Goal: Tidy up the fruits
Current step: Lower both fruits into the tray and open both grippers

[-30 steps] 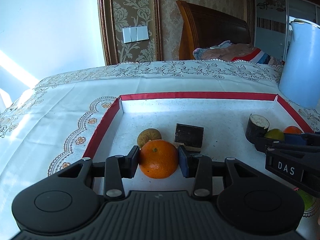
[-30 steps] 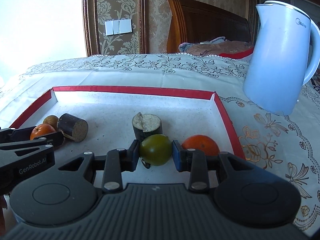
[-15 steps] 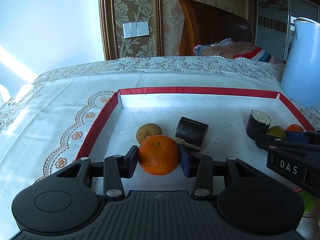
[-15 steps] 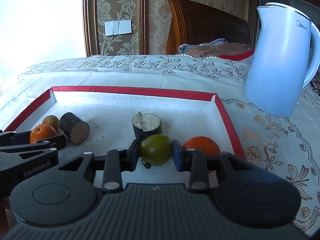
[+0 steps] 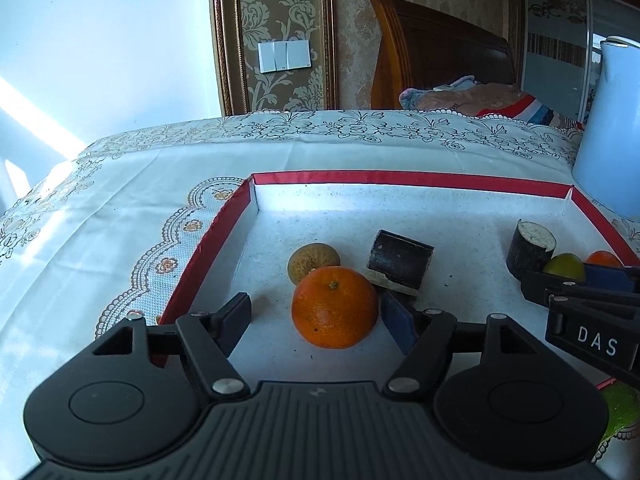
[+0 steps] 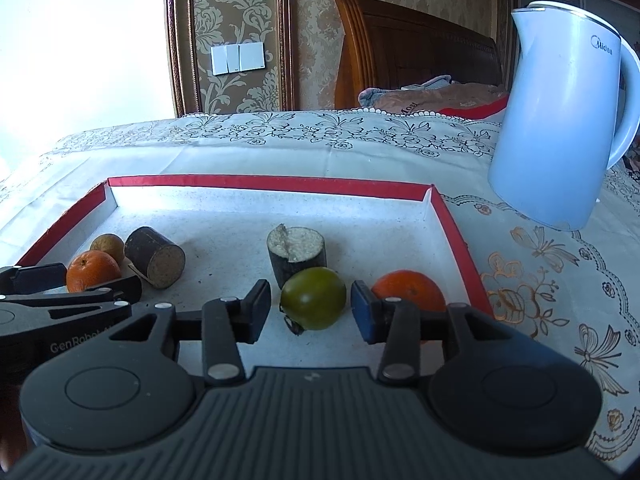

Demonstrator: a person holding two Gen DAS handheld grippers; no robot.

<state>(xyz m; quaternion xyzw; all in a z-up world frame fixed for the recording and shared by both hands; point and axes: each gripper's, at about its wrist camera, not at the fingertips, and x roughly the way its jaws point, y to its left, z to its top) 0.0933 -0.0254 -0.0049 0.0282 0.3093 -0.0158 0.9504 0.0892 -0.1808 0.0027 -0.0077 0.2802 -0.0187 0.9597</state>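
Tray (image 5: 404, 178) rim red, floor white with grey speckle. Orange (image 5: 334, 306) bright orange, centre of left view; behind it a dull yellow-brown fruit (image 5: 313, 258). Green fruit (image 6: 313, 298) olive green, centre of right view; second orange (image 6: 408, 288) to its right. Two stubs (image 6: 155, 251) dark brown skin, pale tan cut faces. Cloth (image 6: 280, 148) white, black floral band, gold butterflies at right. Kettle (image 6: 560, 120) pale blue. Wallpaper (image 5: 276, 20) gold damask.
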